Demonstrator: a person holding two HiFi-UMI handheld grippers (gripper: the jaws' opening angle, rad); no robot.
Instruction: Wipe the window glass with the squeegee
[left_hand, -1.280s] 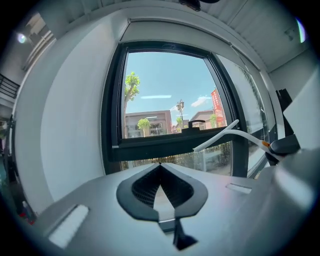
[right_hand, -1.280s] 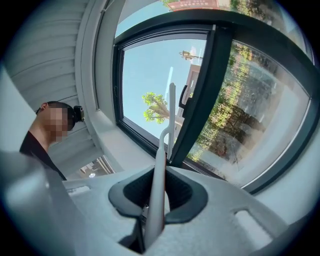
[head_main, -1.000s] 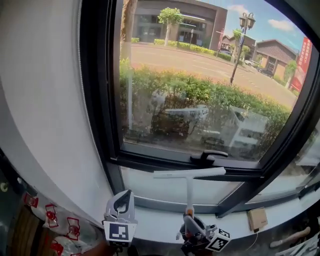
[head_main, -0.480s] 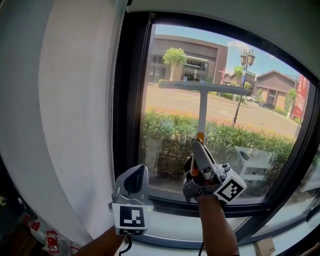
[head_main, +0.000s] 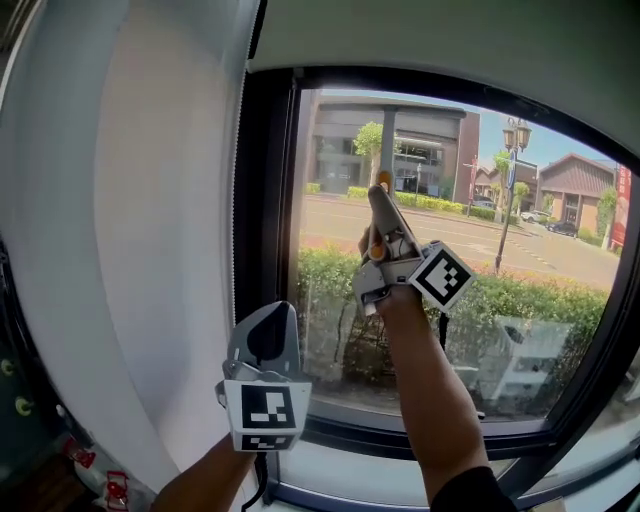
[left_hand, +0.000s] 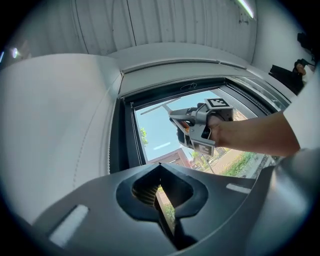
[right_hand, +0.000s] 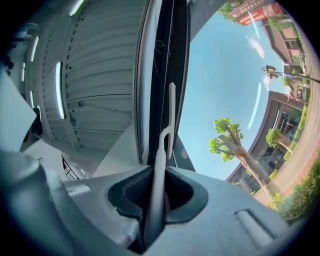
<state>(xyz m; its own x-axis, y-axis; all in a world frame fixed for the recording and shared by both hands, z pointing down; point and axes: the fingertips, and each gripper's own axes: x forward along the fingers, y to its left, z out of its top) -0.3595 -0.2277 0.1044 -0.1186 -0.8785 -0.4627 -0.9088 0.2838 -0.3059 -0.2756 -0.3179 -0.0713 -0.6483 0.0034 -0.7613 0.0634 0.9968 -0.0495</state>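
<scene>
1. Head view shows a white curtain (head_main: 130, 230) filling the left side, hanging just beside the dark window frame (head_main: 262, 250).
2. Low down in front of that frame, the left hand-held gripper (head_main: 266, 338) points upward, apart from the pane. In its own view the jaws are pressed together, with only a sliver of daylight along the seam and nothing between them.
3. To the right of it, a bare forearm (head_main: 430, 400) reaches up across the window and holds the right hand-held gripper (head_main: 382, 205) high in front of the window glass (head_main: 520, 200).
4. That gripper pinches the pale handle of the squeegee (right_hand: 171, 115). The handle runs straight out between the jaws to the T-shaped blade.
5. In the right gripper view the blade lies along the dark frame at the top edge of the glass. I cannot tell whether the rubber touches the pane.
6. Through the glass, further right, a green hedge (head_main: 520, 290) lines a road, with a street lamp (head_main: 515, 135) standing above it under blue sky.
</scene>
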